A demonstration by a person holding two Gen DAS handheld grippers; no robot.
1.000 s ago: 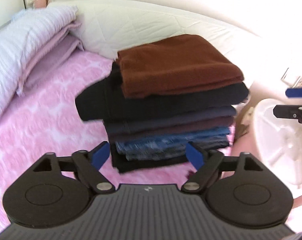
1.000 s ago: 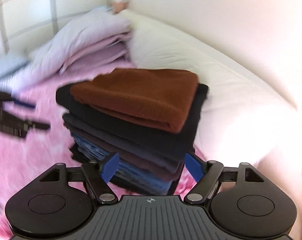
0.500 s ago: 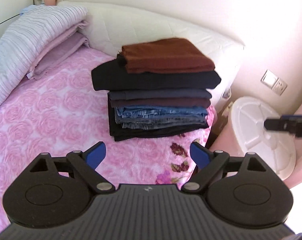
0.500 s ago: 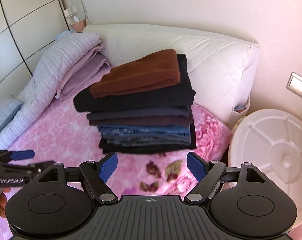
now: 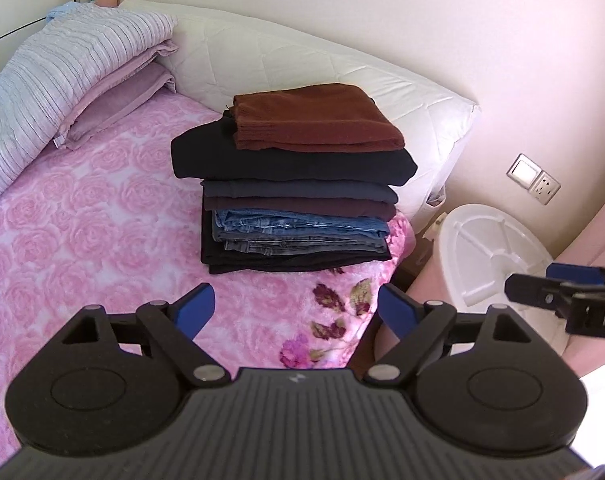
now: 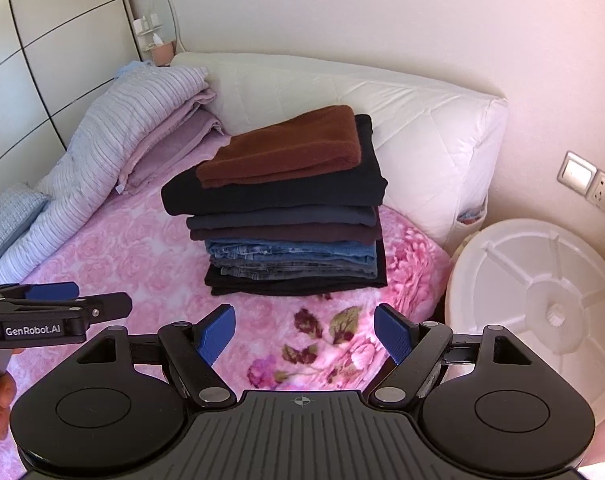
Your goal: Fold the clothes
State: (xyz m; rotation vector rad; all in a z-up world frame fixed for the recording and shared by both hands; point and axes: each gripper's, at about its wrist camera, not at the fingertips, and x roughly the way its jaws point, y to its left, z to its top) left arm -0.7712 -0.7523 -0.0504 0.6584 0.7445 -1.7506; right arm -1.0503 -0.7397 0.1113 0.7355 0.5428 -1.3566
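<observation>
A stack of folded clothes (image 5: 298, 196) stands on the pink rose-patterned bed (image 5: 82, 220), near its right corner. A brown garment (image 5: 314, 120) lies on top, then black, grey, maroon, jeans and black at the bottom. The stack also shows in the right wrist view (image 6: 286, 208). My left gripper (image 5: 296, 310) is open and empty, back from the stack above the bed's near edge. My right gripper (image 6: 304, 330) is open and empty, also short of the stack. The right gripper shows at the right edge of the left view (image 5: 558, 290); the left gripper shows at the left of the right view (image 6: 62, 304).
A white quilted pillow (image 5: 322, 64) lies behind the stack against the wall. Folded striped and lilac bedding (image 5: 62, 80) lies at the far left. A round white plastic lid (image 6: 542, 300) stands beside the bed at right. Wall sockets (image 6: 590, 188) are above it.
Both grippers have pulled back from the stack, which now looks smaller and farther away. Both stay open and empty.
</observation>
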